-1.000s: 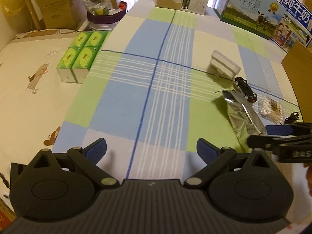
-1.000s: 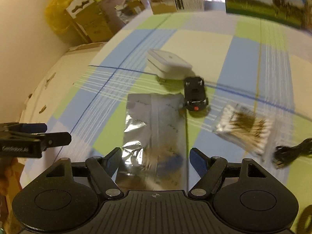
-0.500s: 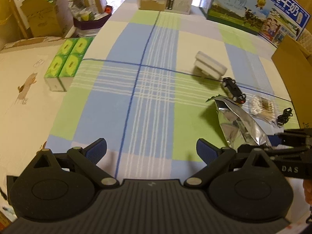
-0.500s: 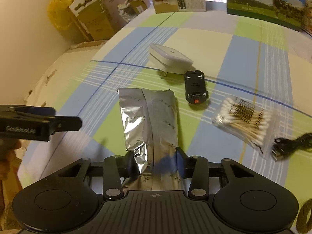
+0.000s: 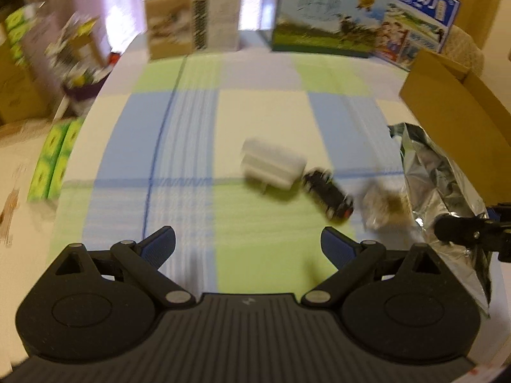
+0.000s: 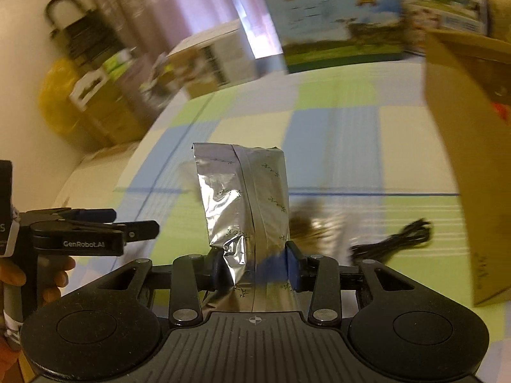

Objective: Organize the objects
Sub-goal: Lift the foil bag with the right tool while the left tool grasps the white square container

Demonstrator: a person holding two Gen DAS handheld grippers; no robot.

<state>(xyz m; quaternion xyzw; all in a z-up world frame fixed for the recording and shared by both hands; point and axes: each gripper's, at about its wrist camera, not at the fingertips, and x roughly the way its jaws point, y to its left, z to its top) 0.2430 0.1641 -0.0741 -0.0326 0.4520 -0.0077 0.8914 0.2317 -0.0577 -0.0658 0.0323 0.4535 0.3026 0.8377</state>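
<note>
A crinkled silver foil pouch (image 6: 246, 198) stands up between the fingers of my right gripper (image 6: 255, 269), which is shut on its lower end and holds it off the checked cloth. From the left wrist the same pouch (image 5: 437, 185) hangs at the far right. My left gripper (image 5: 247, 245) is open and holds nothing, low over the cloth. On the cloth lie a white plug adapter (image 5: 271, 167), a black toy car (image 5: 327, 196), a bag of cotton swabs (image 5: 385, 207) and a black cable (image 6: 396, 241).
An open cardboard box (image 6: 463, 159) stands at the right, close to the pouch. Milk cartons (image 5: 351, 28) and a beige box (image 5: 191, 25) line the far edge. Green tissue packs (image 5: 54, 162) lie to the left. A hand (image 6: 19, 287) holds the left gripper.
My right gripper has lifted the foil pouch off the cloth and tilted it upright, swinging right toward the cardboard box. The left gripper moved forward and stayed open.
</note>
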